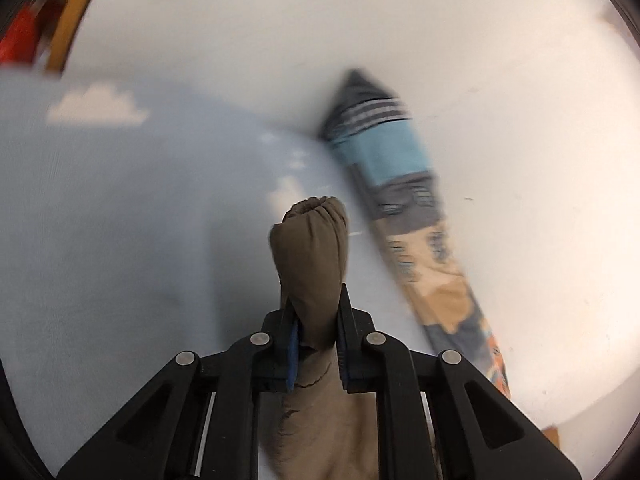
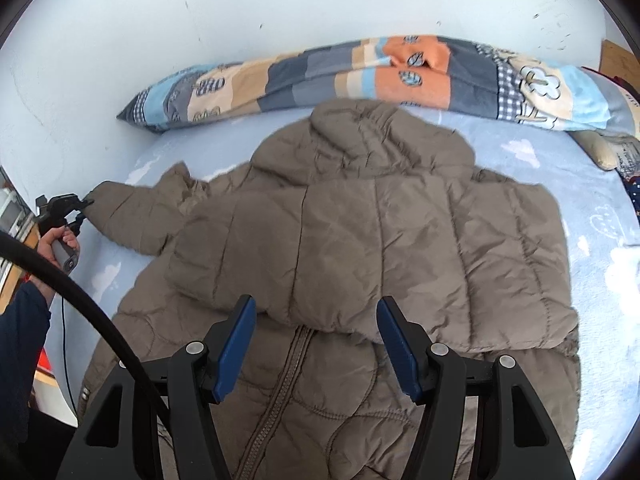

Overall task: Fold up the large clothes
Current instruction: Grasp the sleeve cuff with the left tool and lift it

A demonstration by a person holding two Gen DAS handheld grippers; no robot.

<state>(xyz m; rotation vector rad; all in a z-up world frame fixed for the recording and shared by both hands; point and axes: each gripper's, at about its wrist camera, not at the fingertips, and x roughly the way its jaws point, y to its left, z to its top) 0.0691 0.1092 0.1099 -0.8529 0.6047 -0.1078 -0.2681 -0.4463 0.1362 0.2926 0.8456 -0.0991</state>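
On the bed (image 2: 600,184) the brown jacket (image 2: 360,216) lies flat; our left tool (image 1: 316,320), clamped on its sleeve cuff (image 1: 310,240), stretches it outward for folding. Right tool (image 2: 316,336) hovers, fingers apart.

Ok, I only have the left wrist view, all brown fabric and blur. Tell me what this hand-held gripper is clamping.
Observer: The left hand-held gripper is shut on the cuff of the sleeve of a brown puffer jacket, stretched out to the side.
Operator: Report the other sleeve.
Observer: It is folded across the jacket's front, its cuff near the zipper.
Operator: Give me the right hand-held gripper.
Observer: The right hand-held gripper is open, over that folded sleeve, holding nothing.
Operator: Say what is behind the jacket.
Observer: A patchwork pillow lies along the wall, touching the hood.
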